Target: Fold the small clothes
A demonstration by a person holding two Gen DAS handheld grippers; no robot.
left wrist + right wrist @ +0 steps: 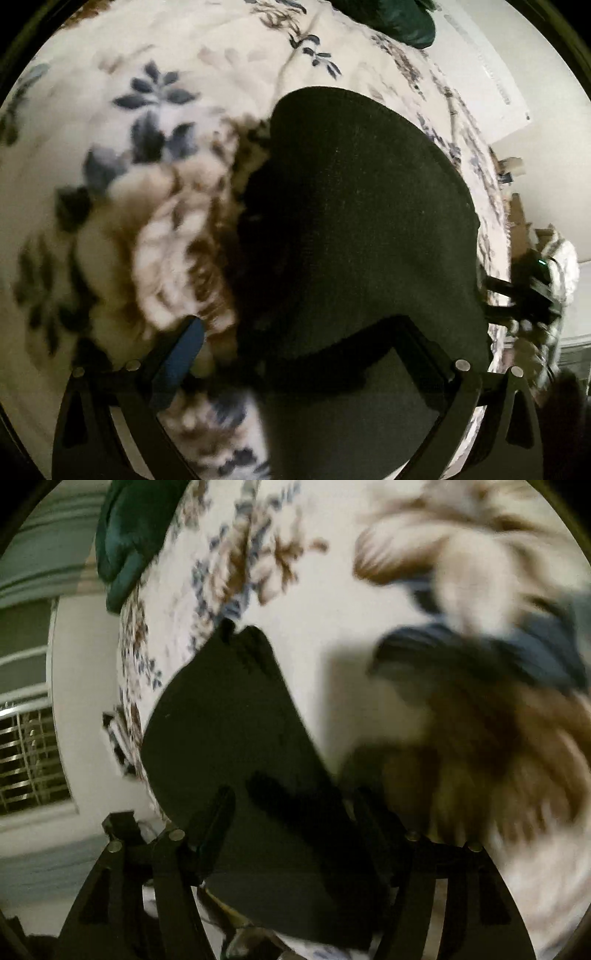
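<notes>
Left wrist view: my left gripper [295, 350] was spread wide, its blue-padded finger [177, 360] on one side and the opposite finger largely covered by the dark garment [354, 229]. The garment lay between the fingers and draped over the near end of the tool; whether the pads pressed on it I could not tell. It rested on the floral bedspread [155, 110], cream with blue and brown leaf prints, blurred toward the left. A dark green cloth [399, 22] sat at the far edge of the bed. The right gripper [524, 295] was visible just beside the garment's right edge.

Right wrist view: the right gripper [295, 812] held its fingers apart, with the same dark garment [236, 731] lying across and between them; a firm grip could not be confirmed. The bedspread [332, 627] lay beyond, strongly blurred on the right. The green cloth [125, 542] appeared at upper left, near a window blind [29, 760].
</notes>
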